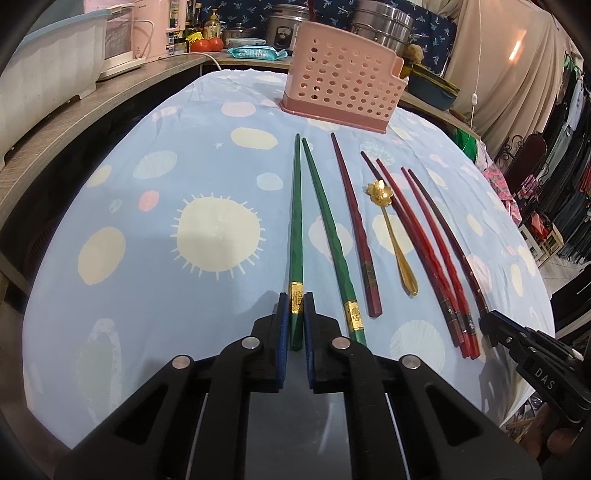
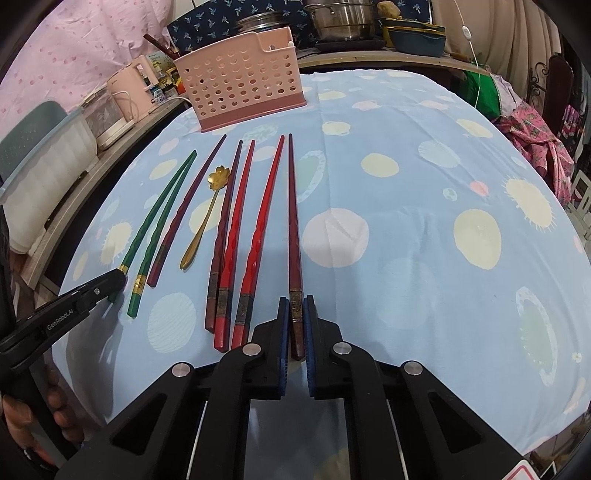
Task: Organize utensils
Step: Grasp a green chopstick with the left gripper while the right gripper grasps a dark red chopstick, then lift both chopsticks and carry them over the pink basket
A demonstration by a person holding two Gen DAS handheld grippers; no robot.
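Observation:
On the blue dotted tablecloth (image 1: 155,280) several chopsticks lie side by side, tips toward a pink perforated utensil holder (image 1: 343,88) at the far edge. My left gripper (image 1: 296,297) is shut on the butt end of the leftmost green chopstick (image 1: 295,221); its twin (image 1: 328,236) lies just to the right. A gold flower-bowl spoon (image 1: 391,229) rests among dark red and red chopsticks (image 1: 424,251). My right gripper (image 2: 296,300) is shut on the rightmost dark red chopstick (image 2: 294,229). In the right wrist view, the left gripper (image 2: 118,278) shows at the green pair (image 2: 147,229), with the holder (image 2: 240,85) behind.
A wooden counter (image 1: 74,122) along the left carries a white bin (image 1: 48,66), a toaster and a pink kettle (image 1: 155,26). Steel pots (image 1: 384,22) stand behind the holder. Bare cloth (image 2: 443,240) spreads right of the utensils. Hanging clothes (image 1: 569,166) fill the right edge.

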